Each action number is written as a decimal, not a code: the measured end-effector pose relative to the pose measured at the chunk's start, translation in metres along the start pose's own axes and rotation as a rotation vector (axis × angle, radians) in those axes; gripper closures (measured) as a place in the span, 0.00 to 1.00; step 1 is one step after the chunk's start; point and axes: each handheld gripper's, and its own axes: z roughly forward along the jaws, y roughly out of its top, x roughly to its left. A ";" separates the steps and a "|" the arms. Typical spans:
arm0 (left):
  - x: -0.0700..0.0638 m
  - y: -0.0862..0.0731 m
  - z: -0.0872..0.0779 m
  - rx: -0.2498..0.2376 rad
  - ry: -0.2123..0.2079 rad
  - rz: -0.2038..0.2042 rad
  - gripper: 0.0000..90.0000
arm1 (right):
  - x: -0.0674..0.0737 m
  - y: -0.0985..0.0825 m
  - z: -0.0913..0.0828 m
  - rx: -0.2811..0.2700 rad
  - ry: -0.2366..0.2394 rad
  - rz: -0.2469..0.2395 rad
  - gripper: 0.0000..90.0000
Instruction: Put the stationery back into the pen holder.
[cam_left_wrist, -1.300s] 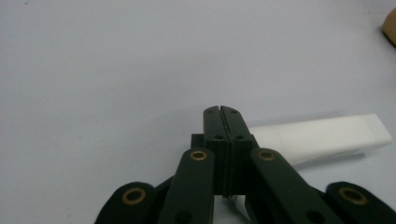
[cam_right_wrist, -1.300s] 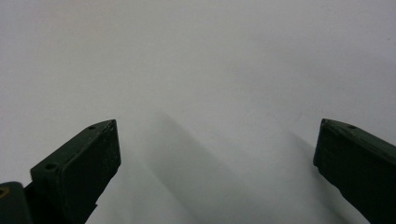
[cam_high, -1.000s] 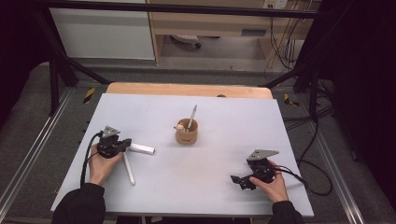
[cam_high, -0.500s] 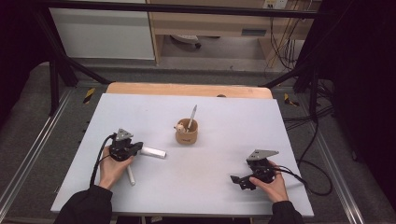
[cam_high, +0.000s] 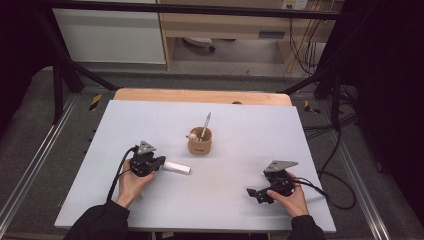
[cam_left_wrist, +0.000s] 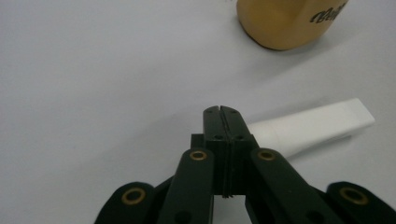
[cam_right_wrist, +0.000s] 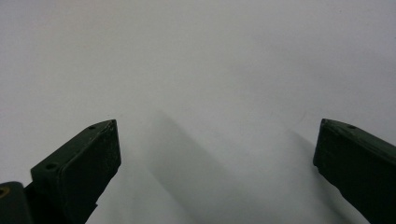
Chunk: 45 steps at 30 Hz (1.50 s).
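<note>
White desk (cam_high: 150, 210) is carrying a wooden cup (cam_high: 200, 141) mid-desk; left tongs (cam_high: 159, 162) are gripping a white tube (cam_high: 178, 167), right tongs (cam_high: 256, 192) are gaping empty near the front-right corner.

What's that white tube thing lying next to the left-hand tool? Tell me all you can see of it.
The white tube looks like soft plastic, plain and unprinted, round at one end and flattening to a crimped, squared-off end. It lies flat on the pale table, crimped end pointing away from the left gripper, a little short of the tan cup and apart from it. Its round end sits right behind the gripper's shut jaws; whether they pinch it or merely touch it cannot be told.
</note>
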 end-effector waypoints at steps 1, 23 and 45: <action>-0.003 0.000 0.001 0.000 -0.003 0.003 0.99 | 0.000 0.000 0.000 0.000 -0.001 -0.002 0.02; -0.067 0.011 0.019 0.023 -0.056 0.056 0.99 | 0.000 0.000 -0.001 -0.001 -0.002 -0.001 0.02; -0.012 0.002 -0.046 -0.072 -0.084 0.124 0.76 | 0.003 0.004 -0.001 0.000 0.006 -0.018 0.01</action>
